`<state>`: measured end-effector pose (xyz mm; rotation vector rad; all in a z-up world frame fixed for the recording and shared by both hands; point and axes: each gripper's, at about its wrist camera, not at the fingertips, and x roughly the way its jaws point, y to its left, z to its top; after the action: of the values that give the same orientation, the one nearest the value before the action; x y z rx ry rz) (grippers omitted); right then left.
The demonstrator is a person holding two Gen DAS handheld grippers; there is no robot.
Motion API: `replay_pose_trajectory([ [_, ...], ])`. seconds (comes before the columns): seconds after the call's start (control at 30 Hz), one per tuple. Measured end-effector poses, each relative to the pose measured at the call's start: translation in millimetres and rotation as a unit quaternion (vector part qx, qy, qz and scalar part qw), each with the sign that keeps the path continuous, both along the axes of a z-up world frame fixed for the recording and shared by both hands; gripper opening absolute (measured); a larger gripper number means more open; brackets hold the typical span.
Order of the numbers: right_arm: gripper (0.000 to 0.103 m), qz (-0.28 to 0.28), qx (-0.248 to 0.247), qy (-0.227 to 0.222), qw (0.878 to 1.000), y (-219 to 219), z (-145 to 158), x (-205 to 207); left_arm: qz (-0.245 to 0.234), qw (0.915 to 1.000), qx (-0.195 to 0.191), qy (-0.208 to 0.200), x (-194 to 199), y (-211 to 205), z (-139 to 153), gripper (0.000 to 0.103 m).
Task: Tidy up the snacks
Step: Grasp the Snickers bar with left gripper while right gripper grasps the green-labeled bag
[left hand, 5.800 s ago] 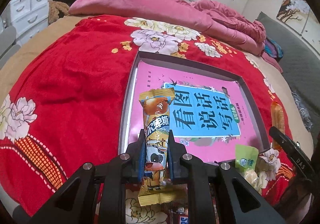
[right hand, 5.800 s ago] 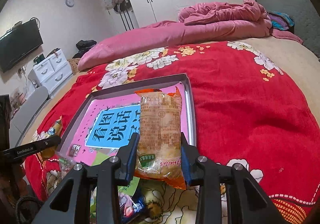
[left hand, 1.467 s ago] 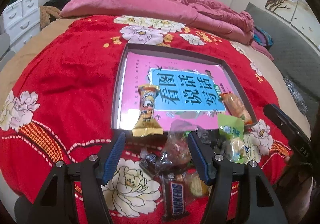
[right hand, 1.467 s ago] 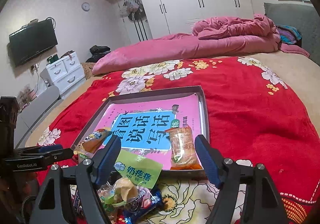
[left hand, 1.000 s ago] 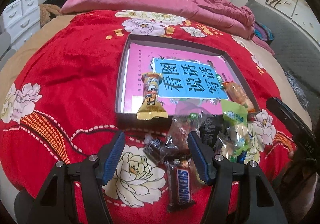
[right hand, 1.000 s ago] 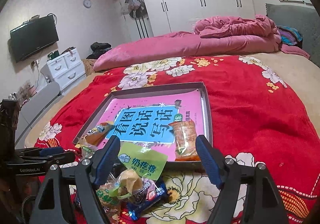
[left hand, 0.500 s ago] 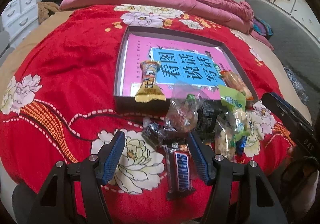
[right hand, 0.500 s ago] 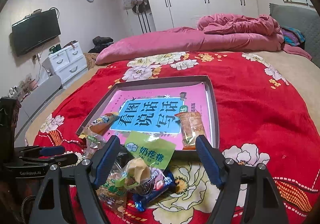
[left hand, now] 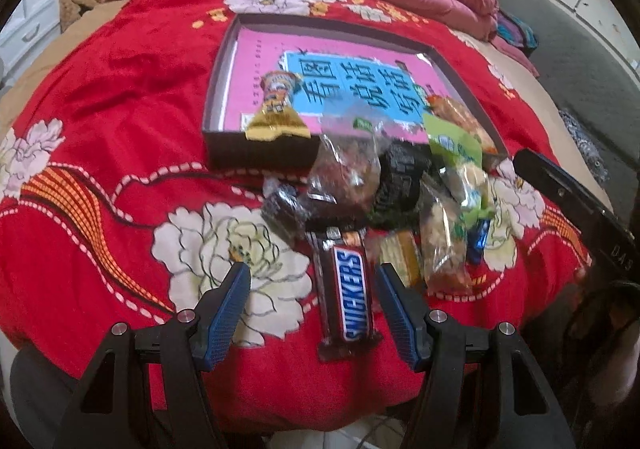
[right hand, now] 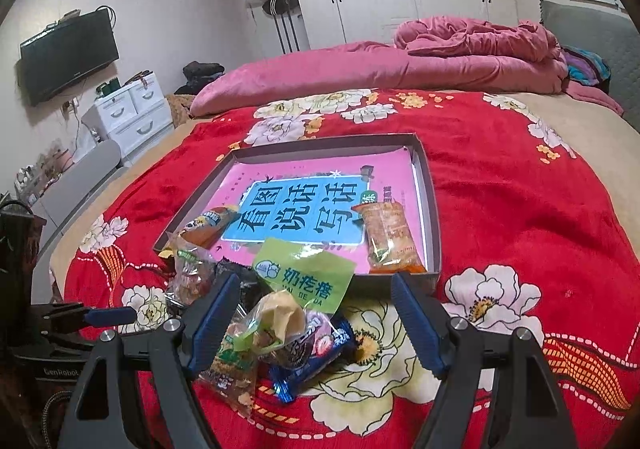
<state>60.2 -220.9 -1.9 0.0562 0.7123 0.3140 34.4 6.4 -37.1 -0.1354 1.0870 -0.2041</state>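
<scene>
A dark shallow tray (left hand: 260, 157) (right hand: 434, 209) with a pink and blue book inside lies on the red floral bedspread. Two packets lie in it: a yellow-orange one (left hand: 278, 105) (right hand: 208, 227) and a clear orange one (left hand: 460, 121) (right hand: 390, 239). A heap of loose snacks sits before the tray's near edge. My left gripper (left hand: 314, 283) stands open around a Snickers bar (left hand: 350, 289) without touching it. My right gripper (right hand: 316, 303) hangs open above a green-labelled bag (right hand: 304, 281) and a blue wrapper (right hand: 316, 361).
A rolled pink duvet (right hand: 400, 65) lies across the far end of the bed. White drawers (right hand: 132, 117) and a wall television (right hand: 68, 53) are at the left, wardrobes behind. The bed's near edge runs just below the snack heap.
My left gripper has drawn back and sunk toward the near side of the heap, so the Snickers bar now lies between its fingers. The right gripper has barely moved. Both stay open.
</scene>
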Motion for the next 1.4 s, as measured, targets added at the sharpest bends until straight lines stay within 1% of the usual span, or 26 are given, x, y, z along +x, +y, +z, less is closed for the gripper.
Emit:
replay_pose_trajectory([
  [0.13, 0.077, 0.004, -0.006, 0.005, 1.000, 2.5, -1.6, -1.8, -0.007, 0.9999, -0.009, 0.010, -2.5, -2.1, -4.0, 0.067],
  [0.43, 0.077, 0.017, -0.026, 0.032, 0.999, 14.6, -14.9, -1.9, -0.007, 0.9998, -0.002, 0.019, -2.3, -7.3, -10.8, 0.067],
  [0.63, 0.077, 0.015, -0.022, 0.052, 0.998, 18.9, -24.7, 3.1, -0.007, 0.9998, 0.002, 0.020, -0.6, -10.5, -14.8, 0.067],
  [0.8, 0.077, 0.003, -0.002, 0.079, 0.997, 17.6, -36.4, 14.0, -0.005, 0.9998, 0.004, 0.020, 2.0, -10.9, -17.6, 0.067],
  [0.87, 0.077, 0.001, -0.002, 0.079, 0.997, 18.4, -38.9, 17.6, -0.003, 0.9998, 0.005, 0.021, 2.9, -11.5, -18.6, 0.067],
  [0.93, 0.072, 0.003, -0.002, 0.080, 0.997, 20.3, -41.2, 20.9, -0.001, 0.9997, 0.006, 0.022, 3.9, -11.3, -19.4, 0.067],
  [0.97, 0.072, 0.003, -0.007, 0.080, 0.997, 21.9, -42.6, 22.5, 0.000, 0.9997, 0.006, 0.022, 4.4, -11.3, -19.8, 0.067],
  [1.0, 0.069, 0.003, -0.013, 0.080, 0.997, 23.3, -43.7, 23.5, 0.001, 0.9997, 0.006, 0.022, 5.0, -11.1, -20.0, 0.067],
  [1.03, 0.065, 0.003, -0.020, 0.079, 0.997, 24.2, -44.5, 24.2, 0.002, 0.9997, 0.006, 0.022, 5.4, -11.2, -20.4, 0.067],
  [1.07, 0.062, 0.001, -0.028, 0.079, 0.996, 24.7, -45.6, 24.9, 0.003, 0.9998, 0.007, 0.021, 5.6, -11.3, -20.7, 0.067],
  [1.13, 0.051, -0.005, -0.034, 0.080, 0.996, 22.5, -47.0, 26.3, 0.004, 0.9998, 0.007, 0.019, 5.9, -11.9, -20.8, 0.067],
  [1.23, 0.043, -0.012, -0.016, 0.084, 0.996, 13.6, -46.6, 29.4, 0.005, 0.9998, 0.007, 0.015, 7.0, -13.0, -20.3, 0.066],
  [1.27, 0.042, -0.014, -0.010, 0.086, 0.996, 10.8, -46.5, 30.2, 0.005, 0.9999, 0.006, 0.015, 7.4, -13.0, -20.1, 0.066],
  [1.4, 0.041, -0.014, -0.001, 0.081, 0.997, 7.2, -44.2, 30.1, 0.003, 0.9999, -0.002, 0.009, 7.4, -13.0, -18.2, 0.053],
])
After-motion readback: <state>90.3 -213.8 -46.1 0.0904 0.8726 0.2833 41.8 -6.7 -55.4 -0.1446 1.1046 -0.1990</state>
